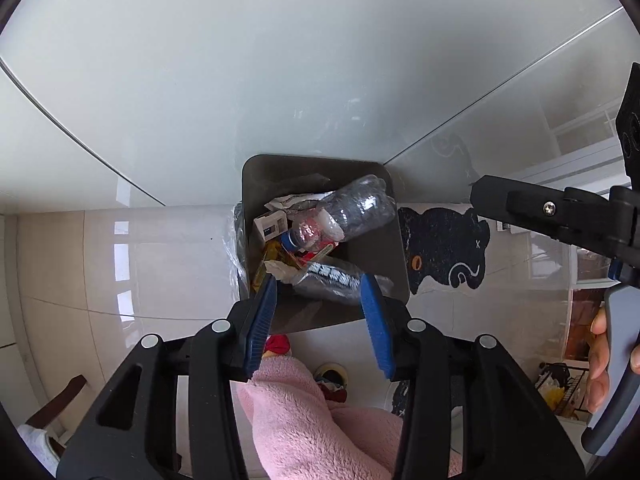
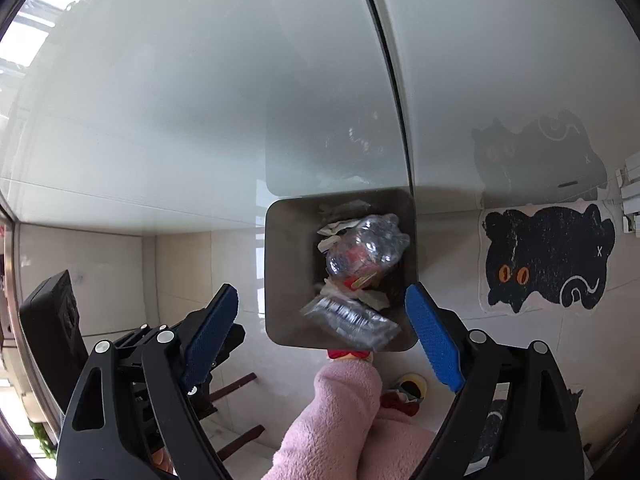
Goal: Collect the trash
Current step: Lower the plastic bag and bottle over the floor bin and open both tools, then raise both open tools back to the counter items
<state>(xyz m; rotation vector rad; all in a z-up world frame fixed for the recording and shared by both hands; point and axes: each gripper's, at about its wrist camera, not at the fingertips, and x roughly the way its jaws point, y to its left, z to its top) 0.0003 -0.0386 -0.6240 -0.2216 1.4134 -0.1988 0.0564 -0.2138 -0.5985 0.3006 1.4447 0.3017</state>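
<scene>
A dark square trash bin (image 1: 372, 256) stands on the tiled floor against a white cabinet, seen from above in both wrist views (image 2: 288, 264). Inside lie a crushed clear plastic bottle (image 1: 352, 208) (image 2: 372, 244), a silvery wrapper (image 1: 332, 280) (image 2: 352, 316), a small white box (image 1: 270, 226) and paper scraps. My left gripper (image 1: 322, 308) hangs open over the bin's near rim, nothing between its blue pads. My right gripper (image 2: 324, 332) stands wide open above the bin's near edge, also with nothing in it; its black body shows at the right of the left wrist view.
A black cat-shaped mat (image 1: 444, 248) (image 2: 548, 260) lies on the floor right of the bin. Pink fleece trouser legs (image 1: 320, 420) (image 2: 340, 420) and slippers are below both grippers. White cabinet doors (image 1: 240, 80) rise behind the bin. A hand (image 1: 600, 364) holds the right gripper's handle.
</scene>
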